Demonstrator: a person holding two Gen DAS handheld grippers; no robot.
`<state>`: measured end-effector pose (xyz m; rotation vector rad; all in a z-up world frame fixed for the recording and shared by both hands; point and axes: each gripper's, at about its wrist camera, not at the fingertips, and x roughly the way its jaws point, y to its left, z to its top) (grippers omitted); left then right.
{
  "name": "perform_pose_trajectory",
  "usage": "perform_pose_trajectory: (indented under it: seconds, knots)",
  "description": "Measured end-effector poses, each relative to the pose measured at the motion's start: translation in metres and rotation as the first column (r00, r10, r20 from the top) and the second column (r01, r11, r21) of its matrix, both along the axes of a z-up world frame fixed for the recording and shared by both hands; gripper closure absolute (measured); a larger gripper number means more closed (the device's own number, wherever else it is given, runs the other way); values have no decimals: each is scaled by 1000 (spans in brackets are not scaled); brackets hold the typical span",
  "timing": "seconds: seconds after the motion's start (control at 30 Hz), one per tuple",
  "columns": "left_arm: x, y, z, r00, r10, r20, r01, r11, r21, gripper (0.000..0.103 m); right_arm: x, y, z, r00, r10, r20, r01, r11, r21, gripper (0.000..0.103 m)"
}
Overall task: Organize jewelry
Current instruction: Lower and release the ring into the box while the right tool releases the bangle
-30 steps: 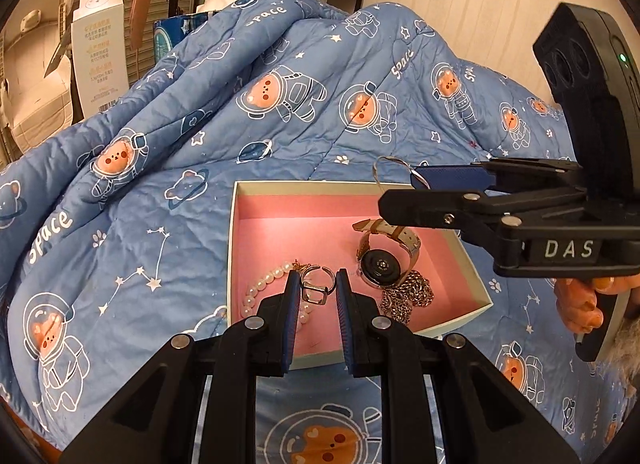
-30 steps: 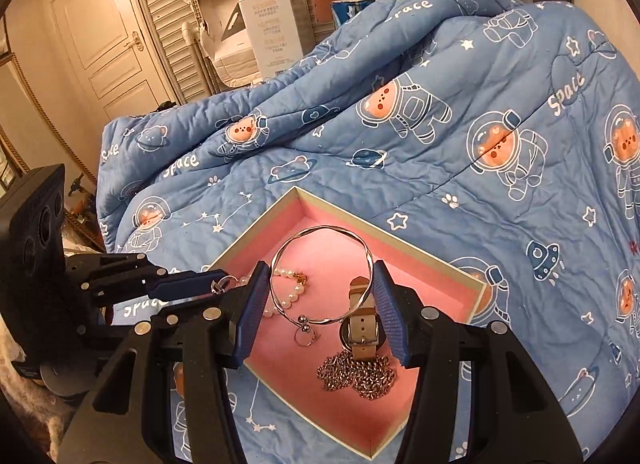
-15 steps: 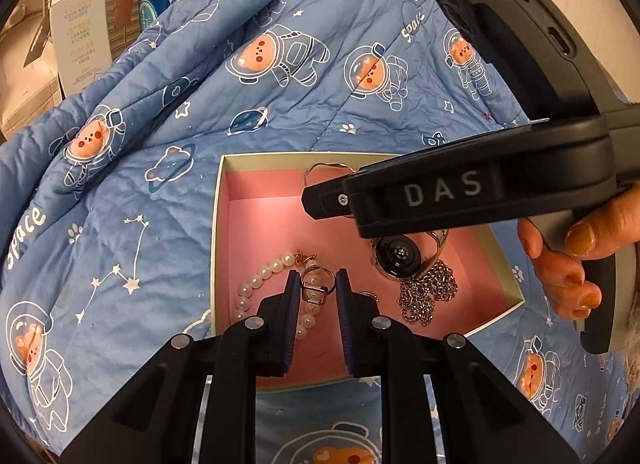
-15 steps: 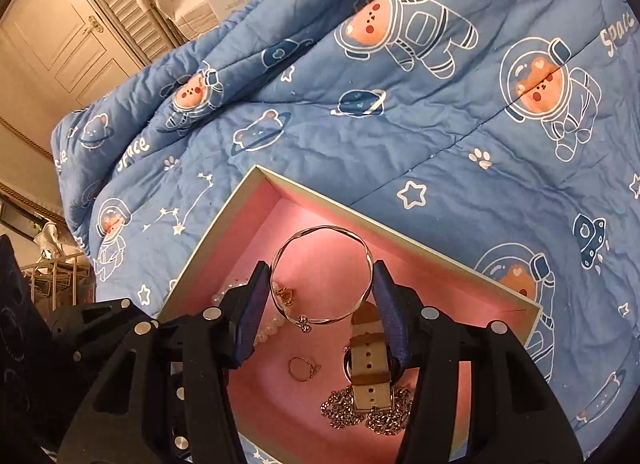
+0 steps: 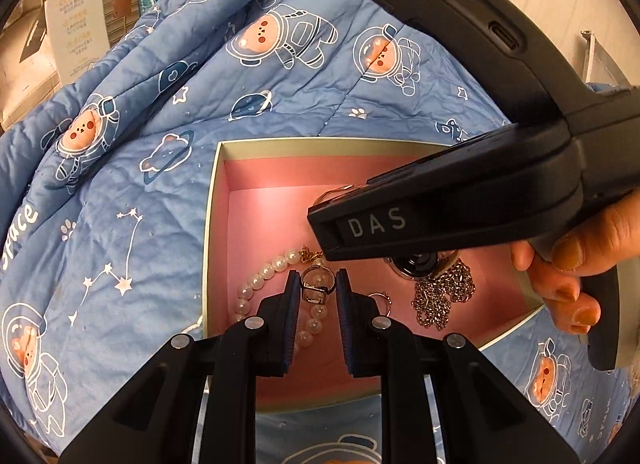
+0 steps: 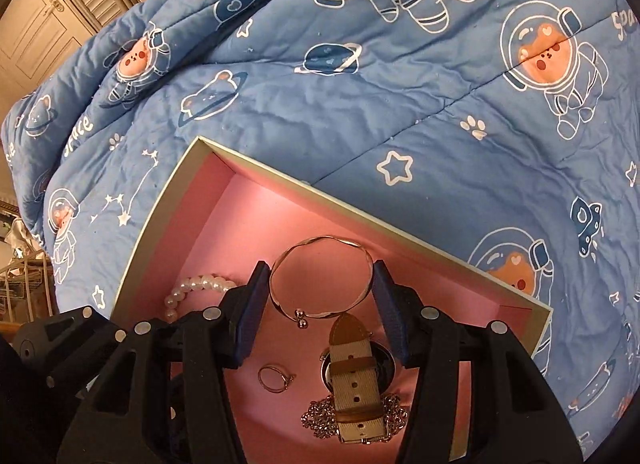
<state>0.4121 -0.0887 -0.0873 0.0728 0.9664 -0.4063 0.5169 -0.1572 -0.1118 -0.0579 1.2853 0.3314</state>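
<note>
Left gripper (image 5: pixel 317 292) clenched on a silver ring (image 5: pixel 316 288) above the pink-lined box (image 6: pixel 172 199), right gripper (image 6: pixel 318 296) grasping a silver bangle (image 6: pixel 320 278) over the box's beige-strapped watch (image 6: pixel 354 376), pearl bracelet (image 5: pixel 260 284) beside the left claw

Under my tongs is a bed covered by a blue quilt (image 6: pixel 400 111), printed with bears in astronaut suits, ringed planets, white stars, paw prints and the word "space". The quilt is rumpled, bunching into folds toward the far side. Lying directly on it is one open box (image 6: pixel 172 199) with a pale rim and a pink lining; it sits flat on a smoother stretch of the fabric, with quilt showing on every side of it that I can see. From my left hand's view the same box (image 5: pixel 212 223) shows with its near edge partly hidden behind my own tool.
</note>
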Motion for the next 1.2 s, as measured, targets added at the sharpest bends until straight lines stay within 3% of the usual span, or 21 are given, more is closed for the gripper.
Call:
perform_pose_trajectory:
  seconds: [0.2,0.47,0.73,0.8,0.87,1.2]
  knots:
    - [11,-4,-2,1000,7,4,-7,1000,22,85,6,3,-1,1000,-25,3,25,999,20,50]
    - [15,-9,-7,1000,-1,10,0,998,64,85,0,20,-8,999,-1,44,3,998,-58,50]
    - [18,-11,-7,1000,-5,10,5,998,58,84,-1,25,-8,999,-6,50,8,999,-44,49]
    - [17,-11,-7,1000,-9,11,8,998,55,83,0,25,-8,999,-4,50,6,999,-39,43]
    - [13,-10,-5,1000,-10,16,9,999,52,77,2,23,-9,999,-10,48,12,999,-37,34]
    - [-15,-5,22,996,-24,88,21,999,37,42,-7,-6,14,998,-6,67,1,997,72,34]
